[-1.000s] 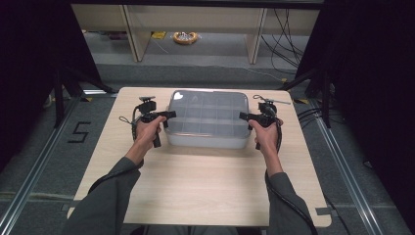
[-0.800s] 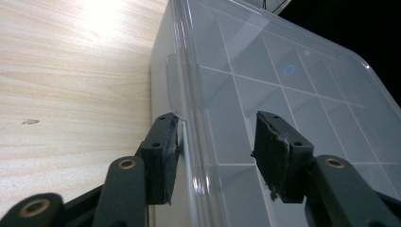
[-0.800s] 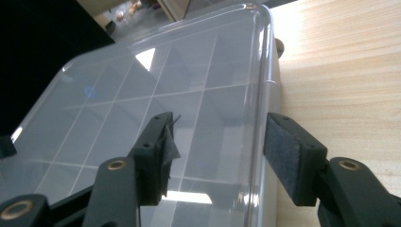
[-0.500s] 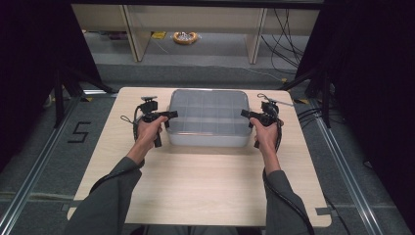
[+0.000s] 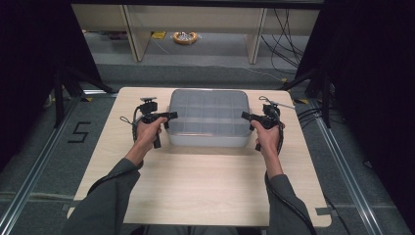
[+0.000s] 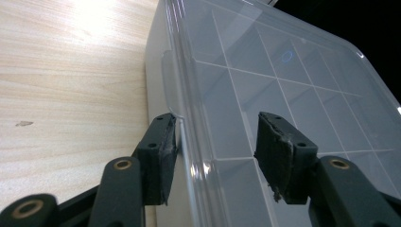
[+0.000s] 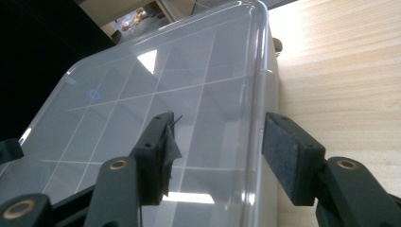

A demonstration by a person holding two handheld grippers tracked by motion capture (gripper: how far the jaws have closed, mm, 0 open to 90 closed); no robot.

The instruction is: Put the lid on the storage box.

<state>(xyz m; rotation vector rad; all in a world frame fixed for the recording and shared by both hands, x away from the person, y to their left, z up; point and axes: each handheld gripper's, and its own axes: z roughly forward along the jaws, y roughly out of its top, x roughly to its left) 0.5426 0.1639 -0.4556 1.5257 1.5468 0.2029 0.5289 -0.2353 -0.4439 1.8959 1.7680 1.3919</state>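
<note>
While straddling box (image 5: 208, 117) ends, hand-held grippers gape.

Clear, seemingly greyish box (image 5: 208, 117) — pale wood-grain table (image 5: 195, 186), black tools.

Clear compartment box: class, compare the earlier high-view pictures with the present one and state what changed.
Little changed. The clear compartment box sits in the same place on the wooden table. The left gripper and right gripper remain at its two ends, jaws open astride the lid's edges.
</note>
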